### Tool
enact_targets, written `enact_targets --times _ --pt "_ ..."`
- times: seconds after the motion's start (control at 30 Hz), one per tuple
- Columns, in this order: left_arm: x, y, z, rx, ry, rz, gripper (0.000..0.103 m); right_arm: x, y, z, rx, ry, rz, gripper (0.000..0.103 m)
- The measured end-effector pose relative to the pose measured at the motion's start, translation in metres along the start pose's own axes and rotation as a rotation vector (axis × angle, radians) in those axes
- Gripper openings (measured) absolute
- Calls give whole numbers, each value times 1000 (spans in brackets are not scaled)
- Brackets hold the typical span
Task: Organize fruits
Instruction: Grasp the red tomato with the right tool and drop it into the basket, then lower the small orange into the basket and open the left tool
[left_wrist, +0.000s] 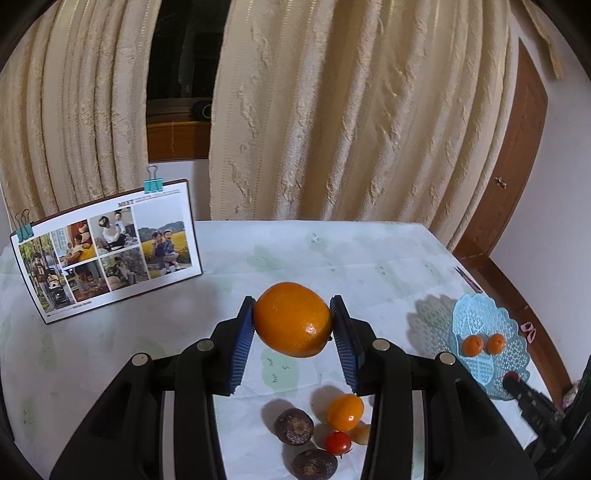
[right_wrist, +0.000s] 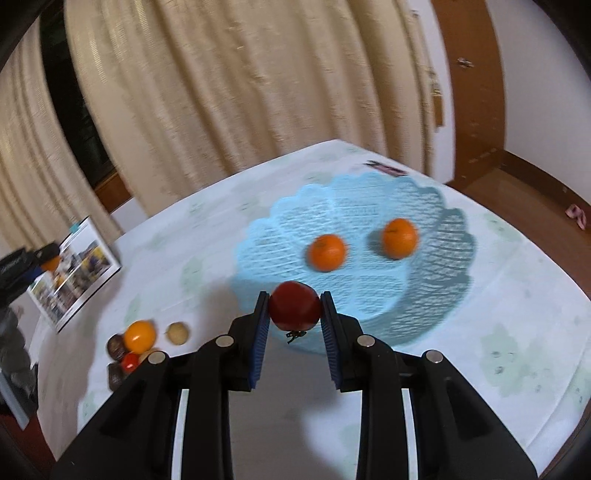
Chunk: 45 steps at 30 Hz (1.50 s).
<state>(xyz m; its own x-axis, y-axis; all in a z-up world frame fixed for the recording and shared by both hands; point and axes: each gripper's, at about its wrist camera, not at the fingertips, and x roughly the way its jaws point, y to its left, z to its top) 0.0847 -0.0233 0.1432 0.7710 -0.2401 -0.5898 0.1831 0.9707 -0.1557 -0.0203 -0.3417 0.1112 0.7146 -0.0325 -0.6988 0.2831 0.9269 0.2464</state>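
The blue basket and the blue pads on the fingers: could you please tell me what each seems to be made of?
The blue basket looks like thin moulded plastic, matte: its wall is a fine openwork lattice with a scalloped rim, and light passes through to the cloth. The finger pads look like ribbed rubber or soft plastic, dull dark blue with close ridges; which of the two I cannot tell.

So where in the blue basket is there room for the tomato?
The near half of the blue basket, in front of the two small oranges, is bare. The cloth behind the big orange is free. The fruit pile is crowded.
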Motion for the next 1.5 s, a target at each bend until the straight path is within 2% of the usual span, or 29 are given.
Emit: enact_targets --times 0.13,0.23,0.5,0.57,0.6,0.93,1.03,1.3,1.33,1.37,1.43,1.5 --pt "3 -12 -5 23 15 -18 42 -5 -18 0 23 -15 -29 30" --pt "4 -23 -9 45 21 -18 42 -9 -29 -1 47 -35 -40 44" --pt "10 -61 -22 99 54 -61 42 -23 -52 -9 90 -97 -75 47" --pt "12 -74 -25 117 65 -77 42 -28 -57 -11 104 -119 -85 56" --pt "14 -84 -27 130 71 -88 42 -31 -60 -12 112 -133 -94 57" --pt "38 -167 -50 243 136 -192 42 -34 -80 -17 152 -167 -102 59" --pt "46 -187 -56 266 157 -219 42 -35 -85 -18 166 -172 -100 64" --pt "63 -232 -73 321 198 -278 42 -37 -95 -21 185 -179 -96 64" --pt "64 -234 -73 320 198 -286 47 -37 -96 -21 187 -179 -96 64" --pt "63 -236 -73 319 193 -294 60 -37 -97 -22 190 -179 -95 64" --pt "59 -235 -70 311 177 -305 74 -38 -98 -23 196 -180 -93 65" --pt "54 -231 -65 304 153 -307 74 -38 -99 -23 203 -182 -92 69"
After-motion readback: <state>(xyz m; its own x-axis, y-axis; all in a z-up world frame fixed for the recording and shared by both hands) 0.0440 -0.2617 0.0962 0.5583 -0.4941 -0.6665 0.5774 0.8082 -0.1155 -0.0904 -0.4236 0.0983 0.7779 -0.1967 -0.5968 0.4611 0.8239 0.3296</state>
